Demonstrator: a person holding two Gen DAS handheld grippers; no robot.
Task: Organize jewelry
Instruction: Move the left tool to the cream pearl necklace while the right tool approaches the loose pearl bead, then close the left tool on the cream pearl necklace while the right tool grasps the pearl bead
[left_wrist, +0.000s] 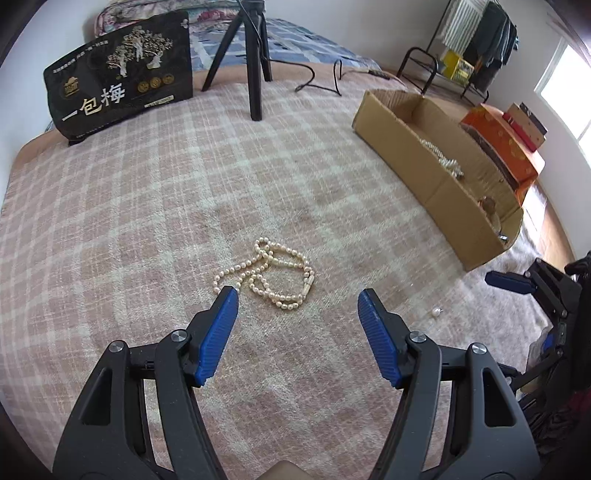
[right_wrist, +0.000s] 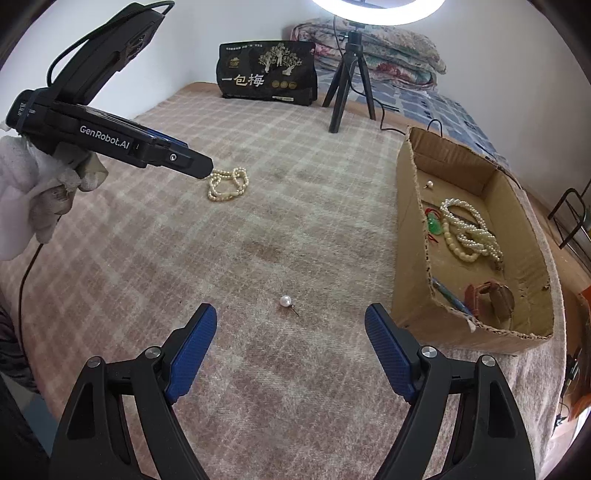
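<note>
Both tongs apart over the bed (left_wrist: 110, 206), empty.
Left tongs (left_wrist: 297, 304) near necklace (left_wrist: 271, 271); only right tongs (right_wrist: 290, 321) view reveals box (right_wrist: 410, 236) contents, earring (right_wrist: 285, 301).

ring light (right_wrist: 376, 11) cut off above, box's (left_wrist: 424, 173) contents mostly hidden

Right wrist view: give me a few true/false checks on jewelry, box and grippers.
1. The pearl earring lies on the blanket. True.
2. The right gripper holds the earring. False: jaws open, empty.
3. The box is empty. False: it holds necklaces and more.
4. The pearl necklace lies just ahead of the left gripper. True.
5. The left gripper is shut. False: open.
</note>
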